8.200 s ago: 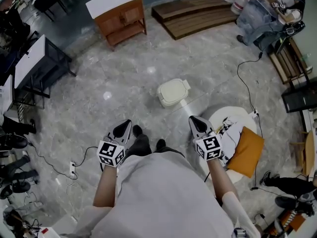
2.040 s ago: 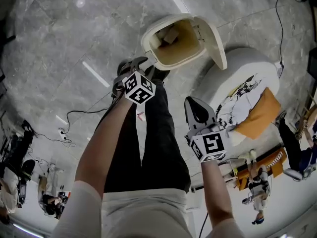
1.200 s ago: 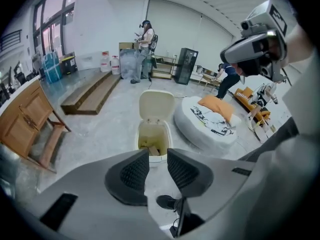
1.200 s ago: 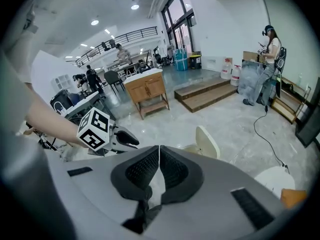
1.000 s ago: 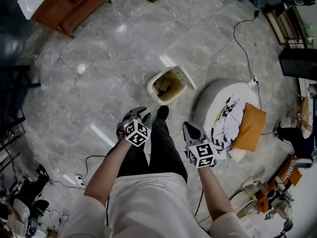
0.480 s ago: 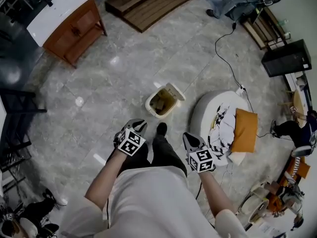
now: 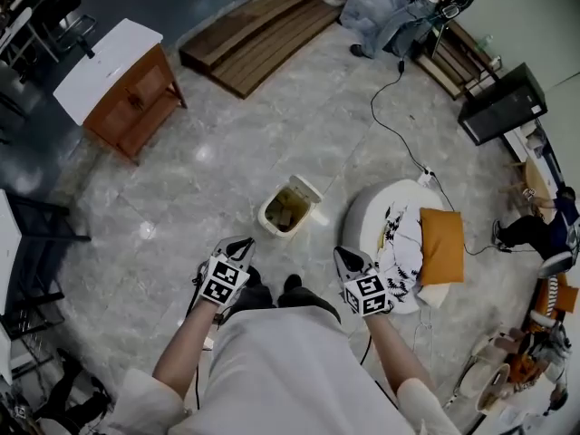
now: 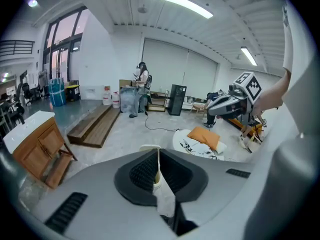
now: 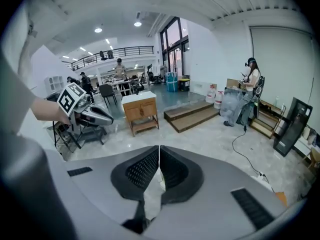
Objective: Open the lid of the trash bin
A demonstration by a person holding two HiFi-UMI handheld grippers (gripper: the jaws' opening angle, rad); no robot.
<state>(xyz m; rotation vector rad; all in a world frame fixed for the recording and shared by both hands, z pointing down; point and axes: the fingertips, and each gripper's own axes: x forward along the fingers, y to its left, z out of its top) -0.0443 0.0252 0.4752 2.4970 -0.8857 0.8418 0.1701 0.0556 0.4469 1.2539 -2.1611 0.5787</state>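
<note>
The trash bin (image 7: 272,217) stands on the grey marble floor (image 7: 227,152) just ahead of us. Its lid (image 7: 308,192) is tipped up at the far right side, so the mouth is open. Something brownish lies inside, too small for us to name. In the left gripper view only a cream sliver of the bin shows past the tips; the rest is hidden behind the tongs.

Our left tongs (image 7: 241,241) hang near the bin, on its near left and apart from it. Their jaws are closing, with only a thin slit between them and nothing in it. Our right tongs (image 7: 341,253) hang to the near right, jaws pressed together and empty. A pale patch shows in the gap behind the pads, and we cannot tell what it is.

Just right of the bin sits a round white pouf (image 7: 367,216) carrying a patterned cloth (image 7: 396,238) and an orange cushion (image 7: 441,245). A cable (image 7: 390,130) trails across the floor beyond it. Farther off are a wooden cabinet (image 7: 127,89) with a white top and a low wooden platform (image 7: 254,30). Our own torso (image 7: 290,370) covers the floor below the tongs, and a seated person (image 7: 535,229) is cut off at the right edge.
</note>
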